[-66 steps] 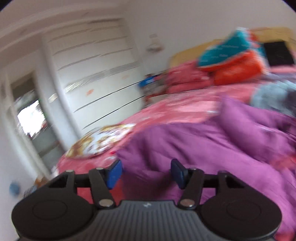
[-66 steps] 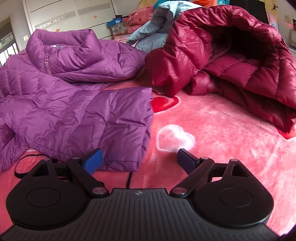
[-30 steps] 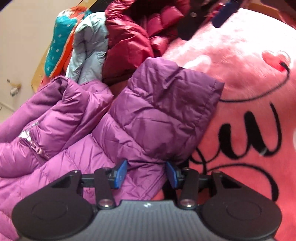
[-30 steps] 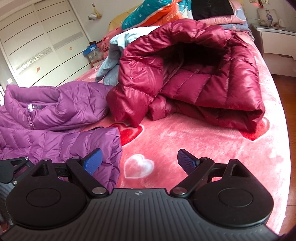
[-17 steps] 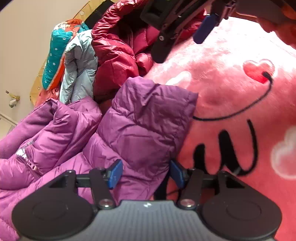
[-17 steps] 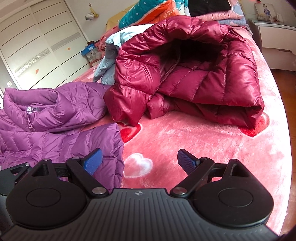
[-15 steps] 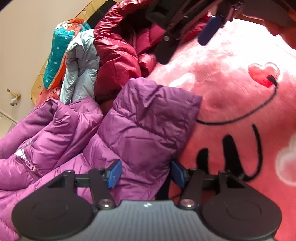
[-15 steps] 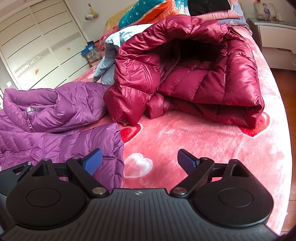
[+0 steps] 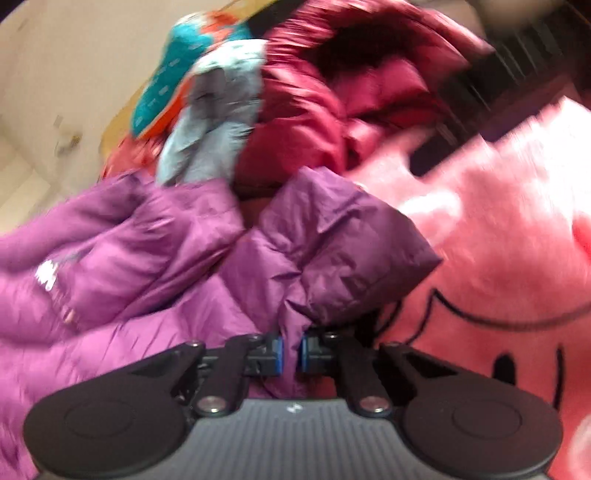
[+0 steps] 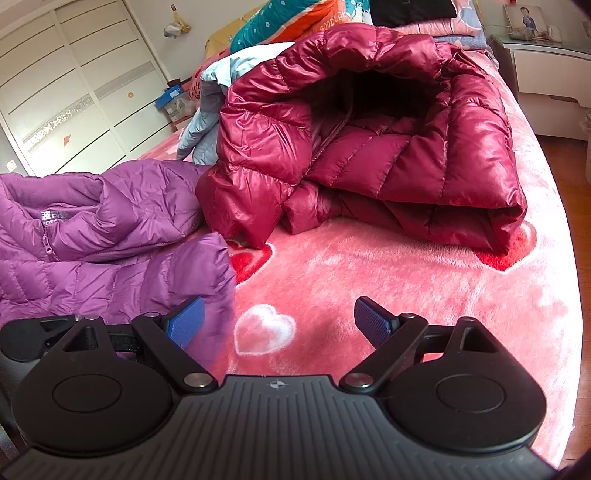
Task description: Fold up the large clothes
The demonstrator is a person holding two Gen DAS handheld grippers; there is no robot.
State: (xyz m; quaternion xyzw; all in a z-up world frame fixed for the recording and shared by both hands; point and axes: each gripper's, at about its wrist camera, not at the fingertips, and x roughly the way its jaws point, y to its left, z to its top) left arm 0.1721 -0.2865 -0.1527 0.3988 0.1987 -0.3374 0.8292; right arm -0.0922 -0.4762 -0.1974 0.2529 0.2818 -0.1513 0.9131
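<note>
Blurrily, left hand-held gripper [image 9: 290,354] clenches purple jacket [image 9: 325,243] sleeve; right hand-held gripper [image 10: 279,323] gapes, released, jacket's lower part cut off.

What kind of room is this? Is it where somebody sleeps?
Most likely a bedroom. Jackets lie on a bed covered by a pink heart blanket, pillows are piled at its head, and a big white wardrobe stands along the wall.

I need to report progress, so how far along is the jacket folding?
Early. The left gripper is shut on the purple jacket sleeve. The right gripper hangs open and empty. The purple jacket lies unfolded, and the red jacket sits loosely bundled.
</note>
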